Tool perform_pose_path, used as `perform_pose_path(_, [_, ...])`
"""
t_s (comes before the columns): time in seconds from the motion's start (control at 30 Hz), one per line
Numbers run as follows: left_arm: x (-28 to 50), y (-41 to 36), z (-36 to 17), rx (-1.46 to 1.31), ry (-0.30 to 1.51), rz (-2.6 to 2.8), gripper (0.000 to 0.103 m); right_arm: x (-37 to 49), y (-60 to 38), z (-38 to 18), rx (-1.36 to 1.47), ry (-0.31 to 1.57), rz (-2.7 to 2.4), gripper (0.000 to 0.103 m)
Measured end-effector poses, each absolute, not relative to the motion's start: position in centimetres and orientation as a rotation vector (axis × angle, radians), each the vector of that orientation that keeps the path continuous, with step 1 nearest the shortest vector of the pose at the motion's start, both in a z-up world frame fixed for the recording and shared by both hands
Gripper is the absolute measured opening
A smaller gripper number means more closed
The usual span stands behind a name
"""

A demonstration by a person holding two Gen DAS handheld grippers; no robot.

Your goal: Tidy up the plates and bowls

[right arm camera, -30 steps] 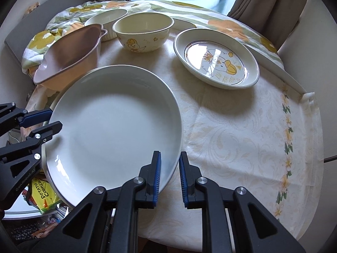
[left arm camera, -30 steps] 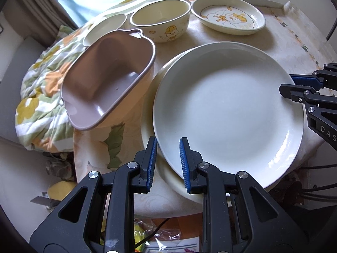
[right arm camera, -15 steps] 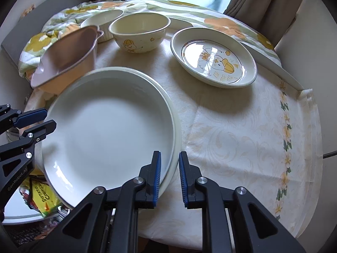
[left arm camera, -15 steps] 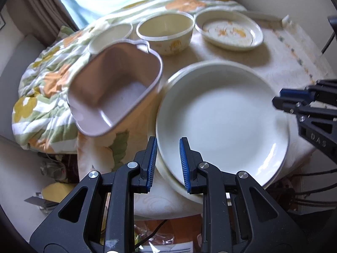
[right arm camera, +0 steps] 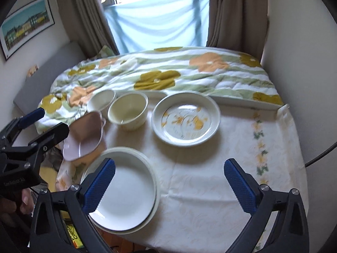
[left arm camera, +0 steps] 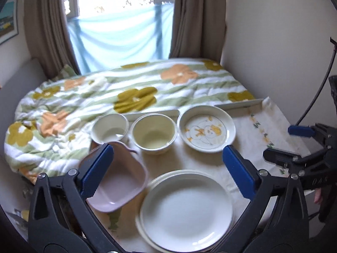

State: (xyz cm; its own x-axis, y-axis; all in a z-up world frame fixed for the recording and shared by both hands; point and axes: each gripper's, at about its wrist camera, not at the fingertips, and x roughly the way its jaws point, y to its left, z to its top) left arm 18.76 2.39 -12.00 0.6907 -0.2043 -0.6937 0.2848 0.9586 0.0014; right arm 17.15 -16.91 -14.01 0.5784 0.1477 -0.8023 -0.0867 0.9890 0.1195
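Two large white plates lie stacked at the table's near edge; the stack also shows in the right wrist view. Behind it stand a pink square dish, a small white bowl, a cream bowl and a duck-pattern plate. In the right wrist view these are the pink dish, white bowl, cream bowl and duck plate. My left gripper is wide open and empty above the stack. My right gripper is wide open and empty, raised over the table.
A floral quilt covers the bed behind the table, with a window and curtains beyond. A wall stands on the right. The cream tablecloth stretches to the right of the plates. The pink dish overhangs the table's left edge.
Both grippers opened wide, let go of the top white plate, and pulled back and up. The plate now rests on the lower one. The views tilted up to show bed and window.
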Motion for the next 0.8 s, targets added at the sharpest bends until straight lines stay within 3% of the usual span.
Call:
perform_pose_path(0.2, [22.6,-0.3,-14.6,-0.065,0.925,-0.271,0.103,21.7,-21.4,-13.3,0.006,0.95,0.137,0.103])
perform_pose_path(0.5, [26.6,-2.7,-22.4,-0.266,1.094,-0.121,0.101,30.9,-26.0,-19.5,0.016,1.076,0.352,0.103])
perform_pose_path(0.57, [27.6,-3.1,-24.0,-0.309,1.119,-0.094,0.096,32.5,-26.2,-21.4,0.018,1.099,0.424,0.102])
perform_pose_path(0.6, [28.1,-3.3,-25.0,-0.332,1.139,-0.086,0.088,33.2,-25.9,-22.3,0.005,1.112,0.449,0.1])
perform_pose_path(0.7, [29.7,-4.0,-27.4,-0.371,1.19,-0.073,0.062,35.2,-25.2,-24.9,-0.034,1.163,0.531,0.08])
perform_pose_path(0.8, [30.9,-4.4,-29.0,-0.382,1.211,-0.046,0.05,36.5,-25.0,-26.5,-0.034,1.183,0.592,0.062])
